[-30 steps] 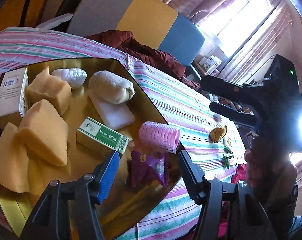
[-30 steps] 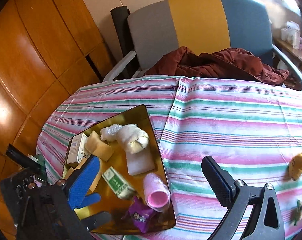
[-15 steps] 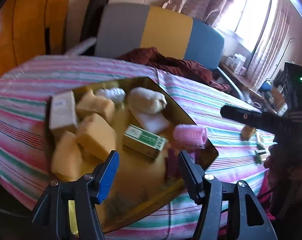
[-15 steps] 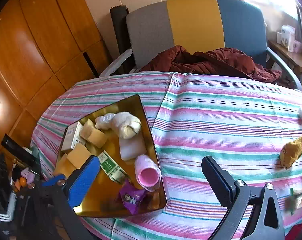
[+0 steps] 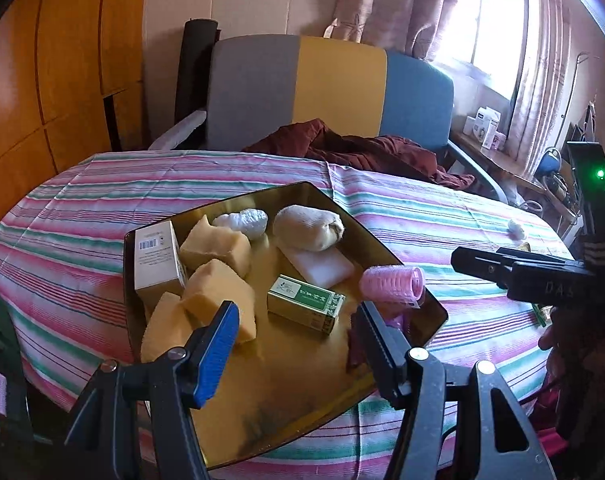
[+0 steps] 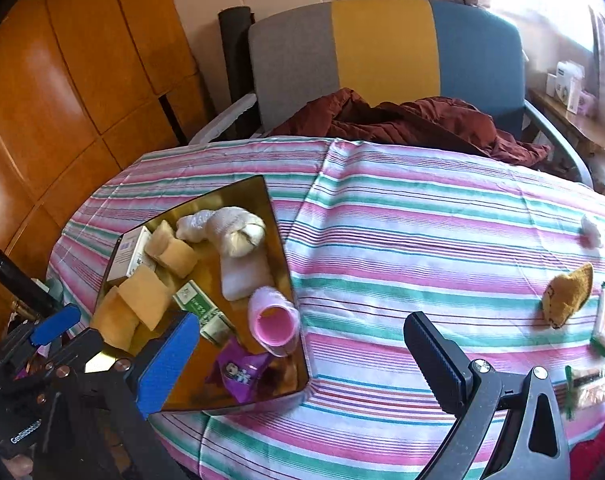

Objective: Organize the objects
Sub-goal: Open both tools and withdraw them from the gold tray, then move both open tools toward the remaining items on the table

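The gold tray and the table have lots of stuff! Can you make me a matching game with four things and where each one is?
Things:
1. pink hair roller
2. green box
3. yellow plush toy
4. dark red cloth

Places:
A. on the chair
B. on the striped tablecloth, outside the tray
C. at the gold tray's right edge
D. in the middle of the tray

Pairs: 1-C, 2-D, 3-B, 4-A

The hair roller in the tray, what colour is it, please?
Pink; the hair roller shows best in the left wrist view.
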A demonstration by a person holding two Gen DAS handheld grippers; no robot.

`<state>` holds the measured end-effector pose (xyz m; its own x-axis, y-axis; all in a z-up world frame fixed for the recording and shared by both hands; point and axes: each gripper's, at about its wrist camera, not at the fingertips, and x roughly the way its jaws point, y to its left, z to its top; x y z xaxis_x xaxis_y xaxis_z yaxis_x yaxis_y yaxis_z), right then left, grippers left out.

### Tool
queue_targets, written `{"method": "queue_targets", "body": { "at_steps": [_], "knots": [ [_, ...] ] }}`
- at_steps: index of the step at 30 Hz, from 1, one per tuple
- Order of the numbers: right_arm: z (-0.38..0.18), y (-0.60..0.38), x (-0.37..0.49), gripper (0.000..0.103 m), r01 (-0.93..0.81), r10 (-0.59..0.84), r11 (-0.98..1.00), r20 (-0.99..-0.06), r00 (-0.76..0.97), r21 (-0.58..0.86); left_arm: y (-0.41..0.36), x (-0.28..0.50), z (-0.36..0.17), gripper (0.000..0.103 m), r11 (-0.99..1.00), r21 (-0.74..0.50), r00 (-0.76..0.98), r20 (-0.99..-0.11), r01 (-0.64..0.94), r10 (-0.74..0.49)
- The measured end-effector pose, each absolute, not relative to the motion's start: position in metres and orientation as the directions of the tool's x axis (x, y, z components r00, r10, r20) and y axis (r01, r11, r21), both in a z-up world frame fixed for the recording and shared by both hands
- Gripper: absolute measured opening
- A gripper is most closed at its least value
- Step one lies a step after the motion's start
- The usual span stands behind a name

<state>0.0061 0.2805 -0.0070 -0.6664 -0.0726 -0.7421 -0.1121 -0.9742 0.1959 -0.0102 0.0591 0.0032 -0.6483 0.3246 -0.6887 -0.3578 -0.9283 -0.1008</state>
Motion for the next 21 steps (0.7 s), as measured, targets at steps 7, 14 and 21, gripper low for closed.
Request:
{"method": "queue_targets", "body": {
  "at_steps": [7, 14, 21],
  "knots": [
    [-0.015, 0.298, 0.013, 0.103, -0.158, -0.042, -0.969, -0.758, -0.651, 0.19, 0.065, -0.009, -0.002, 0.062, -0.923, -0.097, -0.625, -0.709, -0.372, 0.326],
    [-0.026, 0.319, 0.02, 0.103, -0.218, 0.007, -0.962, -0.789, -0.615, 0.162, 0.073, -0.006, -0.001, 0.062, -0.916, -0.071, -0.623, -0.712, -0.395, 0.324],
    [-0.035, 0.35, 0.025, 0.103, -0.285, 0.058, -0.95, -0.821, -0.568, 0.13, 0.088, -0.003, 0.014, 0.062, -0.885, -0.072, -0.62, -0.688, -0.461, 0.378]
  ]
}}
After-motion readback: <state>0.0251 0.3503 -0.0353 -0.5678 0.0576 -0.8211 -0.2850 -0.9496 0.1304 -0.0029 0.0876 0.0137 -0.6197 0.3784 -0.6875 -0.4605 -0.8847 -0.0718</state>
